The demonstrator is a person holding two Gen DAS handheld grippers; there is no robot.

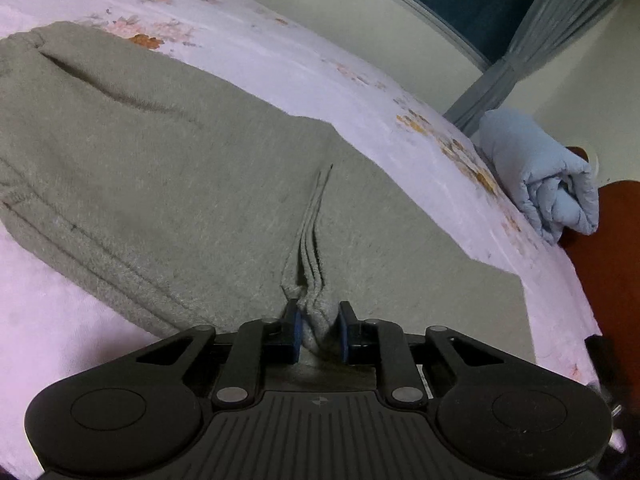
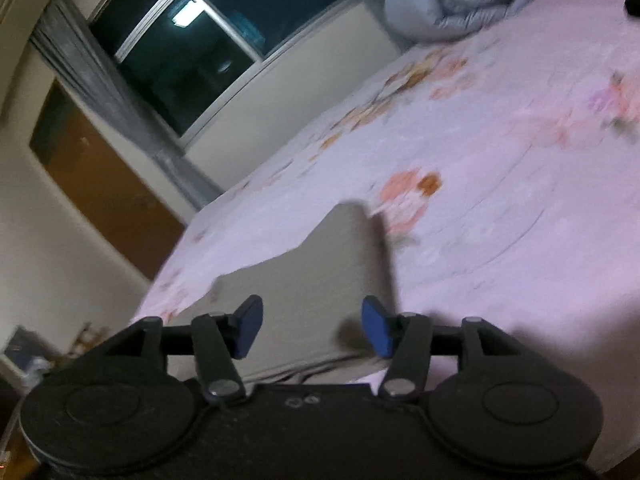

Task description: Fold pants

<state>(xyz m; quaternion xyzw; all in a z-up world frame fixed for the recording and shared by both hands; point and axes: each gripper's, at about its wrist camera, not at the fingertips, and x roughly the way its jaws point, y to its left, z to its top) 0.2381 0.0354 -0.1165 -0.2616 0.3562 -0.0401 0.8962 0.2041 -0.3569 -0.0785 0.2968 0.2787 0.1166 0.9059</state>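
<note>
Grey fleece pants (image 1: pixel 168 168) lie spread on a pink floral bed sheet (image 1: pixel 280 44), the waistband at the far left. My left gripper (image 1: pixel 319 330) is shut on a pinched ridge of the pants' near edge, and folds run away from the pads. In the right wrist view a folded part of the grey pants (image 2: pixel 320 280) lies on the sheet (image 2: pixel 500 200). My right gripper (image 2: pixel 314 328) is open and empty just above that fabric, with its blue pads (image 2: pixel 250 330) wide apart.
A rolled light-blue quilt (image 1: pixel 536 172) lies at the bed's far right corner, and it also shows in the right wrist view (image 2: pixel 452 0). A wall, a dark window (image 2: pixel 216 44) and grey curtains stand beyond the bed. A reddish-brown wooden surface (image 1: pixel 616 248) borders the bed's right side.
</note>
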